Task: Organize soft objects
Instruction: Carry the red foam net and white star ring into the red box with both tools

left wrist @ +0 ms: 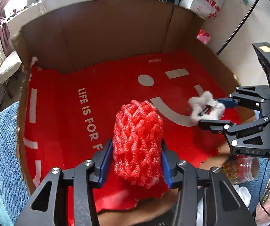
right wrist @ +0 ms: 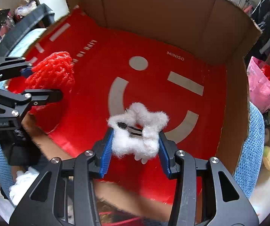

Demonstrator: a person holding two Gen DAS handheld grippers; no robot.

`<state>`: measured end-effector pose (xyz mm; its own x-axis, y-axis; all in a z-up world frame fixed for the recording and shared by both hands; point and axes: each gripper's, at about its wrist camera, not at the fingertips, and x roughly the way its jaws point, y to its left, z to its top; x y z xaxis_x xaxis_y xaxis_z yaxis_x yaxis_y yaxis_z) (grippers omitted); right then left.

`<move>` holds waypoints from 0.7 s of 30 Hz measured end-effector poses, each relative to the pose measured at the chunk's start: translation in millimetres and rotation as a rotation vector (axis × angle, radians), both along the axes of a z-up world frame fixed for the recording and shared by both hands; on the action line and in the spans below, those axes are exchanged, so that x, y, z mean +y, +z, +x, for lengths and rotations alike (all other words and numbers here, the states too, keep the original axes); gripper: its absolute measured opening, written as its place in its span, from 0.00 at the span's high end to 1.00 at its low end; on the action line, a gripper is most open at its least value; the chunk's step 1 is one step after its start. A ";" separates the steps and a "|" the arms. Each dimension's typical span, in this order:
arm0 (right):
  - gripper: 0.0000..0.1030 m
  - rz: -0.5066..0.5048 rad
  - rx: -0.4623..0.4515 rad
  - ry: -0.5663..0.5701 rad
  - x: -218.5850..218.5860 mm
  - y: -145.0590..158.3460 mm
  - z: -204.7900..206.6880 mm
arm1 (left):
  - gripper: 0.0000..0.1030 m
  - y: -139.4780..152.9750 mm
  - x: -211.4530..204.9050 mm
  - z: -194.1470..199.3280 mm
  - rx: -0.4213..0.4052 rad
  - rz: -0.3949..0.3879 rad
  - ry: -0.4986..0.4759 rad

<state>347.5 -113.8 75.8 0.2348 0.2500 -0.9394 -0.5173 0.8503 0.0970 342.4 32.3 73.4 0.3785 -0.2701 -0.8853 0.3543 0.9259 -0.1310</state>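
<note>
Because the red foam net (left wrist: 137,145) in your left gripper (left wrist: 136,162) is light, springy mesh, it will crush and rebound, so keep the pads at its lower middle where they pinch it now. Your right gripper (right wrist: 135,146) is closed on the white fluffy star clip (right wrist: 137,130), gripped across its lower sides; the fuzz is soft, yet the clip inside is probably stiff and could twist loose. Both hang over the cardboard box (left wrist: 101,35), above its red smiley-face liner (right wrist: 153,86), well clear of the walls.
</note>
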 end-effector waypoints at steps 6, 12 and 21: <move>0.59 -0.038 0.050 -0.008 3.5 -15.8 20.6 | 0.53 -12.3 -0.2 19.1 0.054 0.007 0.016; 0.59 -0.047 0.061 -0.019 6.4 -24.7 29.5 | 0.52 -14.3 -0.8 29.9 0.053 0.012 0.020; 0.58 -0.029 0.067 -0.026 -0.8 -27.5 28.7 | 0.51 -22.5 -3.6 31.5 0.062 0.034 0.011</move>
<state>376.2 -114.6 48.2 0.1774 0.2167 -0.9600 -0.4879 0.8665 0.1055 373.9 28.8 51.0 0.3257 -0.2359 -0.9156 0.3367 0.9338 -0.1209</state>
